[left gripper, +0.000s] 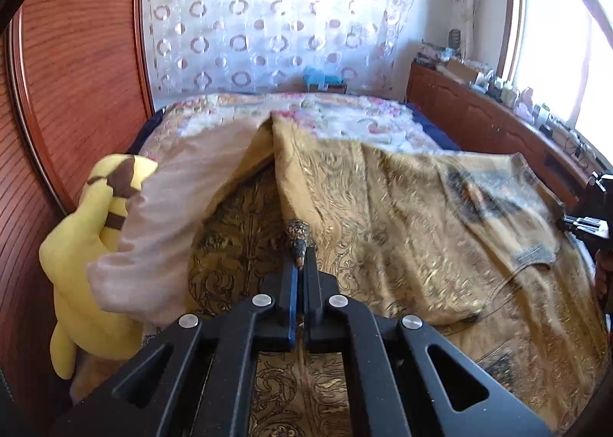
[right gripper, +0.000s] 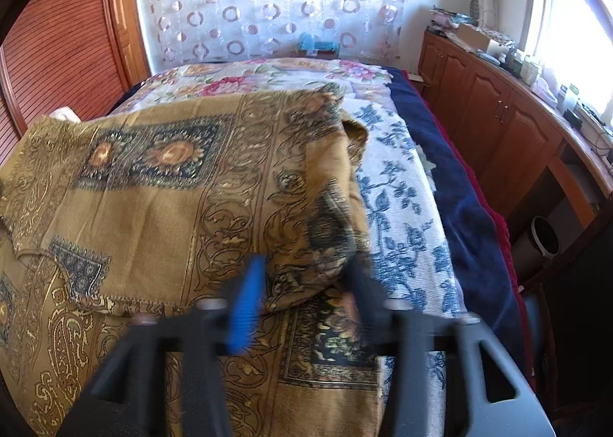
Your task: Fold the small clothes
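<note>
1. The bed (right gripper: 398, 184) fills both views, with a floral cover at the far end, a blue-flowered white cloth on its right and a dark blue blanket at its right edge. Open room lies toward the far end; the wooden wall panel (left gripper: 76, 92) hems in the left side and the cabinets (right gripper: 498, 122) run close along the right.
2. The gold patterned garment (right gripper: 172, 188), the piece being folded, lies spread across the near half of the bed, its left part lifted into a tent with the pale lining showing.
3. A yellow plush toy (left gripper: 88, 245) sits against the wall panel, touching the raised flap; a wide sweep left could snag it.
4. The left hand-held gripper (left gripper: 300, 264) is clenched on a bunched edge of the garment and holds it up. A thin pinch like this could slip if it is pulled hard.
5. The right hand-held gripper (right gripper: 302, 283) is blurred; its fingers straddle the garment's folded right corner, and I judge it not yet pinching. It may catch the layer or bed cloth beneath, dragging the fold askew.
</note>
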A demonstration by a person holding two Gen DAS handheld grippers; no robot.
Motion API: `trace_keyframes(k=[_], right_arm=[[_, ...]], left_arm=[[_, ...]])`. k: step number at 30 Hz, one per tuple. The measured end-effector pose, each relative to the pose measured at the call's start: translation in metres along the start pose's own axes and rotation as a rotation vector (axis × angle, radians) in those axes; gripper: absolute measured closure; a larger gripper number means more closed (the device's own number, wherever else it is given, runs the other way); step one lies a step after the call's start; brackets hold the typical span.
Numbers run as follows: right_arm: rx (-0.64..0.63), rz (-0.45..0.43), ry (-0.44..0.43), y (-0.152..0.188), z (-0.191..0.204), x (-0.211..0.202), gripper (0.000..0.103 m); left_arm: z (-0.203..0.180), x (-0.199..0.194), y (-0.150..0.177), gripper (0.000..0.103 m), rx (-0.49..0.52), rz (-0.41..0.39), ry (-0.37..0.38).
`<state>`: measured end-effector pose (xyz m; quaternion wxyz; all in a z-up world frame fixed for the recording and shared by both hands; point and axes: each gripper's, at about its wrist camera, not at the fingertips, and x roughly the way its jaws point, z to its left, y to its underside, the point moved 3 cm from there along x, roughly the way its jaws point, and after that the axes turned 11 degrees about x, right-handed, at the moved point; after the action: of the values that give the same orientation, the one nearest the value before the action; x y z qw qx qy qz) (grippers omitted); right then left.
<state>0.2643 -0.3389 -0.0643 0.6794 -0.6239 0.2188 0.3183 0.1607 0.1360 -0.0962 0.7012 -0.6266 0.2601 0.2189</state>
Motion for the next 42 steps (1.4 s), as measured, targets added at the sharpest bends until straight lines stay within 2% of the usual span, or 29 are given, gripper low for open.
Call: trace_keyframes(k=[5,10,14,18,24,28,30,35,42], right_arm=[[-0.013,-0.026,-0.069,-0.006,0.003,-0.009,0.098],[0.004,-0.13,-0.111,-0.018,0.005,-0.049,0.098],[-0.015,-0.186,-0.148,-0.018,0.013,-0.084,0.098],[-0.014,-0.226,-0.181,-0.002,0.011,-0.117,0.098],[-0.053,-0.189,-0.198,0.047,-0.003,-0.153,0.098],[-0.058,-0.169,-0.197,0.067,-0.011,-0.173,0.098],[-0.051,-0.178,-0.207,0.067,-0.013,-0.188,0.098],[-0.098,-0.163,-0.188,0.066,-0.01,-0.202,0.098],[-0.134,-0.112,-0.151,0.078,-0.001,-0.203,0.098]], left_arm=[[-0.006,-0.024,-0.017,0.101,0.006,-0.068,0.014],[-0.016,-0.063,-0.029,0.101,0.018,-0.156,0.077],[-0.019,-0.085,-0.028,0.101,0.016,-0.192,0.09],[-0.018,-0.103,-0.018,0.101,0.005,-0.2,0.119],[-0.007,-0.124,0.019,0.101,-0.033,-0.185,0.115],[-0.003,-0.138,0.042,0.101,-0.07,-0.17,0.125],[-0.004,-0.146,0.046,0.101,-0.089,-0.171,0.15],[-0.004,-0.159,0.053,0.101,-0.094,-0.177,0.126],[0.004,-0.144,0.083,0.101,-0.096,-0.081,0.085]])
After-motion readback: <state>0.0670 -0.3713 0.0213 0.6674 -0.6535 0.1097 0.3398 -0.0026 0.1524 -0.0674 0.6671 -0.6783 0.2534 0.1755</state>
